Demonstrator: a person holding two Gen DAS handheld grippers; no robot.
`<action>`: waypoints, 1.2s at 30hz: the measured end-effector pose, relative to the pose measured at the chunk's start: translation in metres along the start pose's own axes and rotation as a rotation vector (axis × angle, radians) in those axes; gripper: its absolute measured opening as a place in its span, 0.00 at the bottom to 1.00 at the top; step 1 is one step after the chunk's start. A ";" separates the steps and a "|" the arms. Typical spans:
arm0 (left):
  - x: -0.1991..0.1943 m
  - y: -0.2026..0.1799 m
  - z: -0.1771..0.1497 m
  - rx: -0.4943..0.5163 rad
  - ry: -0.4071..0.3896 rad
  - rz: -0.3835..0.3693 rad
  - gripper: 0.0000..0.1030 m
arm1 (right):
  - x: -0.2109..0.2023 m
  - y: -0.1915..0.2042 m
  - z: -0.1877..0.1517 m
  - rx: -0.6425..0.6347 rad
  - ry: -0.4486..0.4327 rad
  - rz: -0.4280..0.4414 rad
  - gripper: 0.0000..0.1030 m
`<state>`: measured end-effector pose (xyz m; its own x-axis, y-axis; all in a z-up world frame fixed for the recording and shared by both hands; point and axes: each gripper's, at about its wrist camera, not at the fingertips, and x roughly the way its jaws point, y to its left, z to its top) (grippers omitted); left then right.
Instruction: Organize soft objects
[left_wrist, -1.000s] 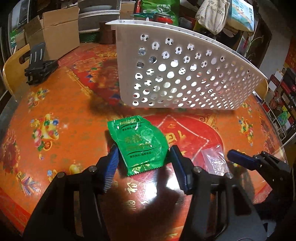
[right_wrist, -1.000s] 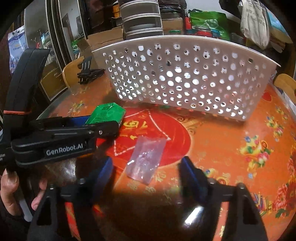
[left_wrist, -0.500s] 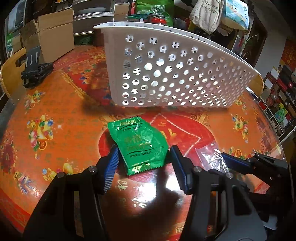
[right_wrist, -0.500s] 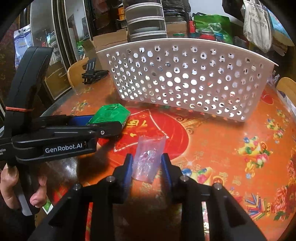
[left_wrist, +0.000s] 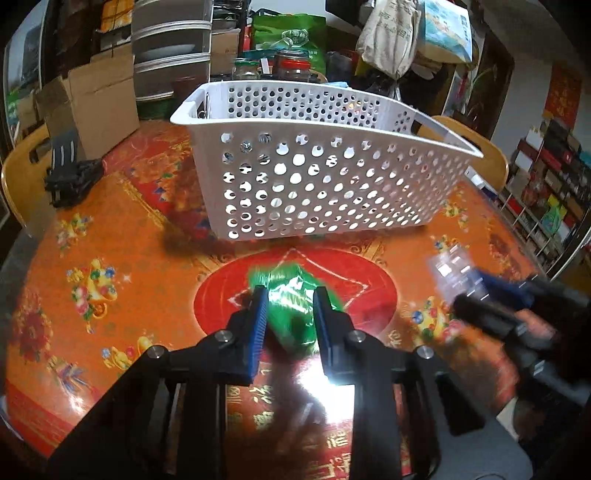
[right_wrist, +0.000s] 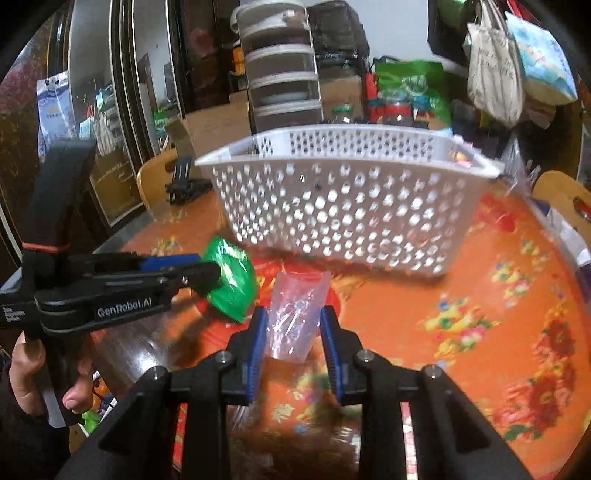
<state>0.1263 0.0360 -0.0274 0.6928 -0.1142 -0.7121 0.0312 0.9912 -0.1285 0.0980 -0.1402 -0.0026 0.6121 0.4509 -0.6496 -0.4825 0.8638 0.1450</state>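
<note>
Green snack packet (left_wrist: 291, 314) sits pinched between the closed blue pads of the left gripper (left_wrist: 290, 295), lifted off the red-and-orange tablecloth (left_wrist: 110, 258); right gripper (right_wrist: 291, 317) is clamped on a clear plastic bag (right_wrist: 295, 314); white perforated basket (left_wrist: 314, 184) stands just behind both.
</note>
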 end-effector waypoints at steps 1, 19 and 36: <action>0.002 0.002 -0.001 -0.008 0.010 -0.005 0.22 | -0.004 -0.002 0.002 0.002 -0.008 -0.003 0.27; 0.047 -0.009 0.000 -0.012 0.071 0.049 0.85 | -0.006 -0.030 -0.004 0.073 -0.007 0.005 0.27; 0.050 -0.044 -0.002 0.098 0.074 0.042 0.28 | -0.008 -0.042 -0.008 0.101 -0.017 0.016 0.27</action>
<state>0.1578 -0.0133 -0.0586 0.6400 -0.0733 -0.7649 0.0758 0.9966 -0.0321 0.1082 -0.1818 -0.0101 0.6154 0.4680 -0.6342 -0.4273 0.8742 0.2305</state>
